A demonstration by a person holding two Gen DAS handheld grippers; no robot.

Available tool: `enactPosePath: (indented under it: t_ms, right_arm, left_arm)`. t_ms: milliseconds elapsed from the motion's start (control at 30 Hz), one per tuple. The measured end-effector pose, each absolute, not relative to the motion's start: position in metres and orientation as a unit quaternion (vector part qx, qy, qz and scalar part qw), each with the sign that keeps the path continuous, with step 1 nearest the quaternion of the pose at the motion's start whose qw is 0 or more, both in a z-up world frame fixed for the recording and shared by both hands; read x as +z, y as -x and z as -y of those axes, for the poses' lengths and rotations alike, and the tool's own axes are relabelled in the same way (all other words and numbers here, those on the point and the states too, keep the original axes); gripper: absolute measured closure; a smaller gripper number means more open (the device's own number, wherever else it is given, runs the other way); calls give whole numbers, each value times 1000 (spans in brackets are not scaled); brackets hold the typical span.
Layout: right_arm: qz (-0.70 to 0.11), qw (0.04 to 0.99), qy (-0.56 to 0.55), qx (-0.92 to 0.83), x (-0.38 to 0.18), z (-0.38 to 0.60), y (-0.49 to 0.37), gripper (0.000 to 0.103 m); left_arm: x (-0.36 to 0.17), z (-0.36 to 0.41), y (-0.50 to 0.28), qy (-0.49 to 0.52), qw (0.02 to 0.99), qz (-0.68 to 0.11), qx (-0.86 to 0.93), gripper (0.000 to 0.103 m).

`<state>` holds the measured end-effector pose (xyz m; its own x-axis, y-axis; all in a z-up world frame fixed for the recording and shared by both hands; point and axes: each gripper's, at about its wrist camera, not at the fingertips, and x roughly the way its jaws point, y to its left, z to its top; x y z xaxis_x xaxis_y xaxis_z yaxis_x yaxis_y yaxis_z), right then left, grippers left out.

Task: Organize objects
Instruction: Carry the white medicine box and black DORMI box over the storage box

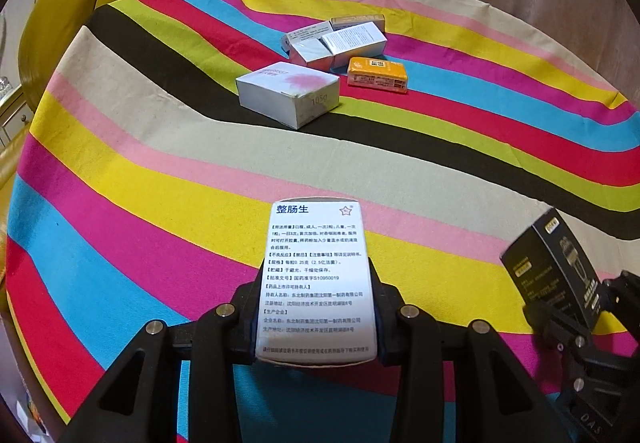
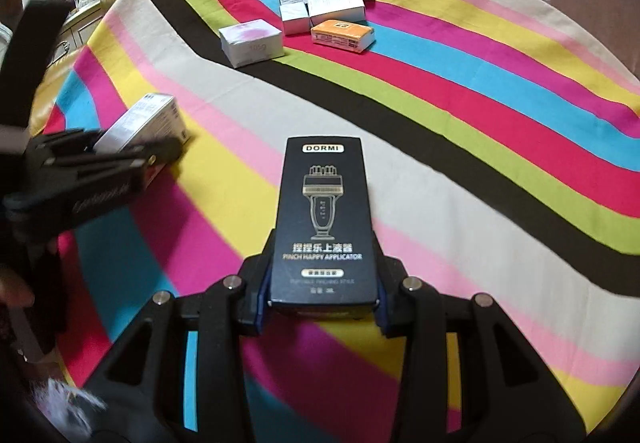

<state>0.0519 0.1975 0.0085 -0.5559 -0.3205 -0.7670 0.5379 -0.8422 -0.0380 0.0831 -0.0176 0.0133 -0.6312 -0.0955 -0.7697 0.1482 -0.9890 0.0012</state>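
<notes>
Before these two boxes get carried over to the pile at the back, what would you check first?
1. Left tool clamps the white printed medicine box: ok.
2. Right tool clamps the black DORMI applicator box: ok.
3. Tools apart from each other: ok.
4. Striped cloth between the tools and the pile is bare: ok.
5. Free spot beside the orange packet and the white box with a pink blotch: ok.
6. Grip firmness: cannot tell.
</notes>
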Motion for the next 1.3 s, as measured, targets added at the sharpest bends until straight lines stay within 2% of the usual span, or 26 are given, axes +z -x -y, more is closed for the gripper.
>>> enactPosePath:
  t_ms: [267,567,1300]
  right_arm:
    - [-127,244,-405,-872,9,-200,-51,60]
    - [-107,270,-407,-866,28,-196,-74,60]
    - [-155,350,-367,-848,72,-120,-134,60]
  left_arm:
    - [15,16,-87,-425,66,-20,-902,62]
    - [29,12,-137,-420,57,-20,-905,62]
    - [73,63,-219,-379,89,-66,-919,62]
